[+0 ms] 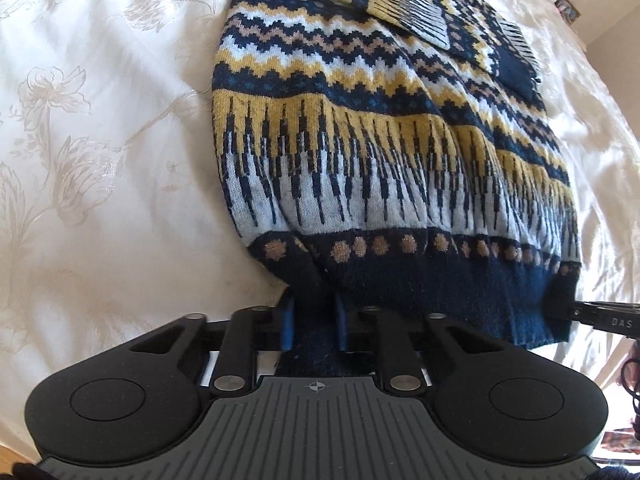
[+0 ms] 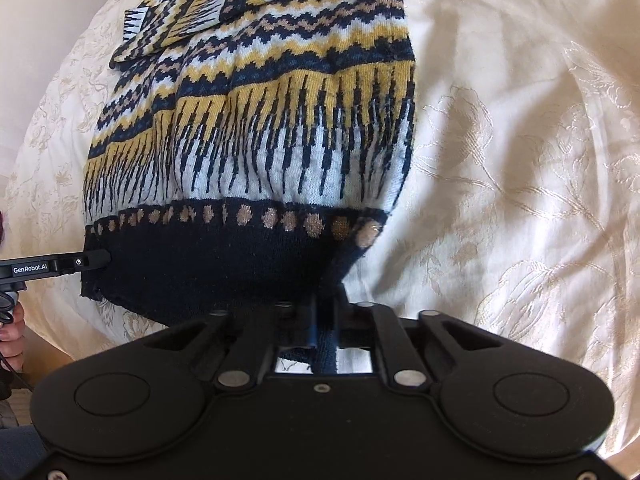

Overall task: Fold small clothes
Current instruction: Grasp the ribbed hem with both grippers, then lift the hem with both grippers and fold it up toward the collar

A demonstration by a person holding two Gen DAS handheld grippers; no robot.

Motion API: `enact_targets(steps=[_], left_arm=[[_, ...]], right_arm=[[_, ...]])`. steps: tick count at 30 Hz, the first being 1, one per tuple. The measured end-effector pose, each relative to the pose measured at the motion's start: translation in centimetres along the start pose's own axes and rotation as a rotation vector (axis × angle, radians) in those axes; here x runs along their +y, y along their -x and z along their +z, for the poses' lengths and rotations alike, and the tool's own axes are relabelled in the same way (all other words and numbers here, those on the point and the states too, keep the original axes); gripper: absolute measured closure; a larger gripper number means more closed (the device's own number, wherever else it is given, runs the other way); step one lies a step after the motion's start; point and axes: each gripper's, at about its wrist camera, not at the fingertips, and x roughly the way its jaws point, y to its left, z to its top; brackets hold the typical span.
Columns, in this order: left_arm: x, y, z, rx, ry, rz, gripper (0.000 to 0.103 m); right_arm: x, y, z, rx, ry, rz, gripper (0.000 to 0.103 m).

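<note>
The neckline end of the navy, mustard and white patterned knitted sweater [image 1: 360, 152] is cut off at the top edge of both views, so its collar cannot be made out. The fingertips of both claws are largely buried in the navy ribbed hem [image 2: 208, 276], and how far each reaches into the fabric cannot be read.

The sweater lies flat on a cream bedspread with a woven floral pattern [image 1: 100, 140], hem nearest the cameras. Both sleeves are folded across the chest, their striped cuffs [image 1: 404, 12] lying on the upper body of the garment.

The left claw [image 1: 314, 320] is clamped on one corner of the hem, a bunch of dark knit pinched between its blue-lined fingers [image 1: 289, 320]. The right claw [image 2: 326, 320] is clamped on the opposite corner of the same hem. Each claw also shows side-on at the margin of the other's view, reaching the hem edge.

A person's hand [image 2: 14, 328] is partly visible at the left margin of the right wrist view, mostly cut off. Small objects at the far corners beyond the bed are too blurred to identify.
</note>
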Motion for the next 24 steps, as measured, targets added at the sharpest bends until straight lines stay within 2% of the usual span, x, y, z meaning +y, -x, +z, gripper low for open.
enact_targets(steps=[4, 11, 17, 24], left_arm=[[-0.5, 1.3, 0.2, -0.037, -0.016, -0.018, 0.095], [-1.7, 7.2, 2.8, -0.196, 0.010, -0.067, 0.095], [-2.2, 10.6, 8.1, -0.352, 0.047, -0.071, 0.095], [-2.2, 10.7, 16.6, -0.482, 0.052, -0.094, 0.095]], right_arm=[[0.3, 1.0, 0.5, -0.025, -0.005, 0.027, 0.090], [1.7, 5.5, 3.0, -0.142, 0.018, 0.102, 0.091], [2.6, 9.4, 7.4, -0.315, -0.015, 0.162, 0.091], [2.7, 10.7, 15.6, -0.491, -0.057, 0.205, 0.091]])
